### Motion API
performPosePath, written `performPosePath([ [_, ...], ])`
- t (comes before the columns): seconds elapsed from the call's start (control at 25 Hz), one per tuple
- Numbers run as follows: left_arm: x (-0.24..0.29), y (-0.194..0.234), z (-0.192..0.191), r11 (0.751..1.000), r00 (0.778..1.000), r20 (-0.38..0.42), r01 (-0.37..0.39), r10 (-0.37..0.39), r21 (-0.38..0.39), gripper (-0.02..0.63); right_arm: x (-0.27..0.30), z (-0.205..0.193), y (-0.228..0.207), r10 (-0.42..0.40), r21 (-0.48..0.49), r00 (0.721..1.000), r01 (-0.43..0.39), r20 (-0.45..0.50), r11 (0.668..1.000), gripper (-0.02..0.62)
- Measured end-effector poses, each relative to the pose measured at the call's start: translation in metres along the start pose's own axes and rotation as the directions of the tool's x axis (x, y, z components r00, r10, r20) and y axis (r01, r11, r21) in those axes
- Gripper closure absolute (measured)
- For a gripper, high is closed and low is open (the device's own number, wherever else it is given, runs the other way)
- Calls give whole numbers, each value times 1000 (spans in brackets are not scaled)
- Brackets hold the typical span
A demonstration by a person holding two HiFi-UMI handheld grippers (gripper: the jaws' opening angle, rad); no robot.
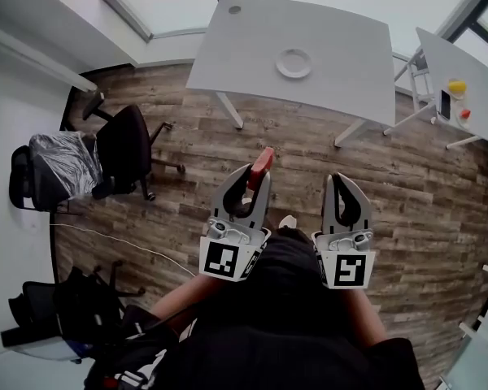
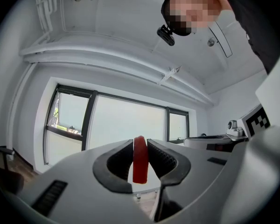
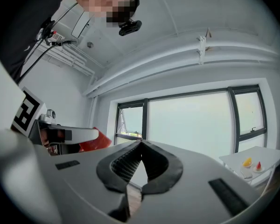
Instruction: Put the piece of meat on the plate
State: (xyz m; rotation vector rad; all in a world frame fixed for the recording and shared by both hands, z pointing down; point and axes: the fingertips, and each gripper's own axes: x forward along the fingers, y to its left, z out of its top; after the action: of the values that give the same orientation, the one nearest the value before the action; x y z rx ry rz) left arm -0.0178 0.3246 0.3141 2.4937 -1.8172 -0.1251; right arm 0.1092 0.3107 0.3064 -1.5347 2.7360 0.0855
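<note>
The left gripper [image 1: 256, 177] has its jaws clamped on the red piece of meat [image 1: 263, 161], which stands on edge between the pads at the centre of the frame, over the wooden floor [image 1: 187, 120]. The right gripper [image 1: 340, 179] has its jaws closed, tips together, with nothing in them. The plate [image 1: 294, 62] sits on the white counter [image 1: 342, 47] at upper centre, well apart from the meat. The carry likely goes best with an even squeeze: bring the meat over the plate's middle, lower until it touches, then open.

Smooth meat [image 2: 139, 160] (matt wooden floor [image 1: 309, 161])
</note>
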Motion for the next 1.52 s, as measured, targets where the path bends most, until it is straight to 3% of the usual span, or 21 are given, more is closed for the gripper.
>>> performPosePath([
  [0.12,11,-7,-8,999,1000,-8,15,-15,-51,509,0,-6,-10,1,-3,1000,-1,-7,1000,592],
  [0.28,37,-7,-18,971,999,9,52,-51,-233,510,7,-22,-18,-4,70,999,6,-32,998,592],
  [0.4,56,-15,-3,977,996,46,86,-78,-195,511,16,-32,-30,2,132,998,6,-60,991,592],
  [0.64,77,-11,3,989,995,30,101,-99,-110,511,37,-23,-52,-42,80,998,45,-48,996,592],
  [1.08,109,9,-7,986,995,2,95,-96,-136,511,71,-26,-59,-46,94,998,51,-48,994,592],
  [1.52,158,44,-10,989,995,-23,90,-93,-115,509,135,-23,-72,-47,75,997,51,-63,996,592],
])
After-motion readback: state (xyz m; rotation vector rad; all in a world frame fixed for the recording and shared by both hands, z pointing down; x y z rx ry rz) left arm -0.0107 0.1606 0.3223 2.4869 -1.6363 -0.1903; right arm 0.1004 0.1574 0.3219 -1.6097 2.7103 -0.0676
